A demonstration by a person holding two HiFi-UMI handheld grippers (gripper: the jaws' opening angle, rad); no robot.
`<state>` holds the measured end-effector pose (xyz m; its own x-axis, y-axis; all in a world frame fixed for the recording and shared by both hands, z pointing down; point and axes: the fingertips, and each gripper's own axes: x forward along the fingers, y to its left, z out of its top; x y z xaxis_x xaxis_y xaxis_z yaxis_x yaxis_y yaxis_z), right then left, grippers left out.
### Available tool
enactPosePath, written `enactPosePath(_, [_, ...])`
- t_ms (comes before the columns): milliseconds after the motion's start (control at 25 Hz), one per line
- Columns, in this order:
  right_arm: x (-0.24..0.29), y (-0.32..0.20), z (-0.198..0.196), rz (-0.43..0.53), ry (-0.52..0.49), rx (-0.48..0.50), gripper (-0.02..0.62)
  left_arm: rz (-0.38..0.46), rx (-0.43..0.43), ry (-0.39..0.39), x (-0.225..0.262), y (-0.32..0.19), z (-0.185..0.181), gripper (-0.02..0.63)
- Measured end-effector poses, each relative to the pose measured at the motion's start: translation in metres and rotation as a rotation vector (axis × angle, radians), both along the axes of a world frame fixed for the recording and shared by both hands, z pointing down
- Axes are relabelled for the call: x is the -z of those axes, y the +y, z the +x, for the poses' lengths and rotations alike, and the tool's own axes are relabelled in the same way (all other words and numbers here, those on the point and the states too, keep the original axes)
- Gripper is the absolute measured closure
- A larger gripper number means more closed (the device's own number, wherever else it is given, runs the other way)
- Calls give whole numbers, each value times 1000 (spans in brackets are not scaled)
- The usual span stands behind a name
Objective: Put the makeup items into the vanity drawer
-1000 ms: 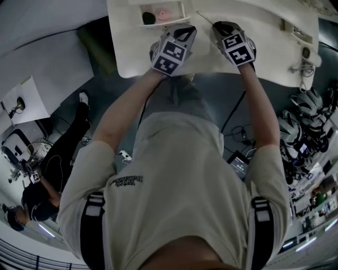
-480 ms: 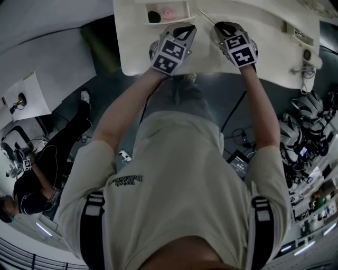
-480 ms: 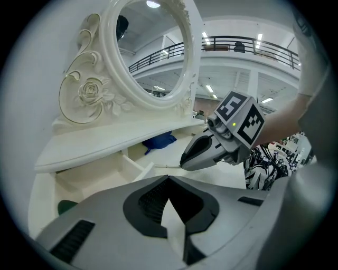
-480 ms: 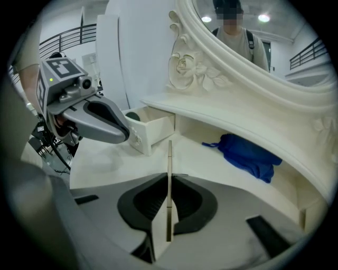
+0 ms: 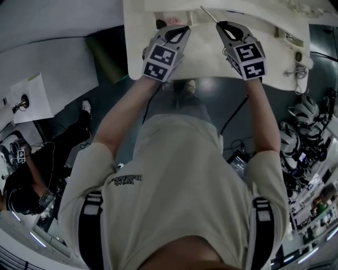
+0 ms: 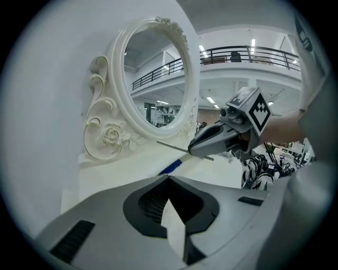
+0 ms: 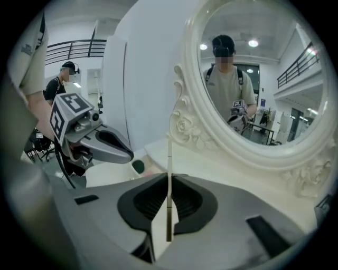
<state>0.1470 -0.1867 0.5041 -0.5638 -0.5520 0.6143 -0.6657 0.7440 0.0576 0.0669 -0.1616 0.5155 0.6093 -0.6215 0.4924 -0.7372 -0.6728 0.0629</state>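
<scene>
Right gripper [image 7: 169,192]: clamped on a thin makeup stick [image 7: 169,153], above the vanity top [image 5: 211,55].
Left gripper [image 6: 169,194]: jaws together, empty.
Drawer [image 5: 186,19]: open, holding a pink item [image 5: 172,21].
Outstanding: stick not yet in drawer.

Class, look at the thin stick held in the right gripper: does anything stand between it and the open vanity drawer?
Possibly the left gripper: shut and empty, it hovers at the near edge of the drawer, on the side from which the thin stick, pinched in the right gripper, would come. Nothing else visible lies between them.
</scene>
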Motion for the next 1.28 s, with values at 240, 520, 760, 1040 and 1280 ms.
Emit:
enactPosePath(240, [99,13,-15,145,-117,0,568,94,56,39,68,-1,-25,592])
enactPosePath(520, [204,41,-33,300,-280,-22,566,259,99,67,166,14,-57,592])
enactPosePath(760, [272,85,-42,431,-368,-25,566,381,118,109,229,48,-79,592])
enactPosePath(1040, [327,118,-58,527,-469,-23,566,481,156,139,280,71,-112,592])
enactPosePath(1280, [340,150,-71,543,-533,-3,566,531,167,143,305,106,-126,592])
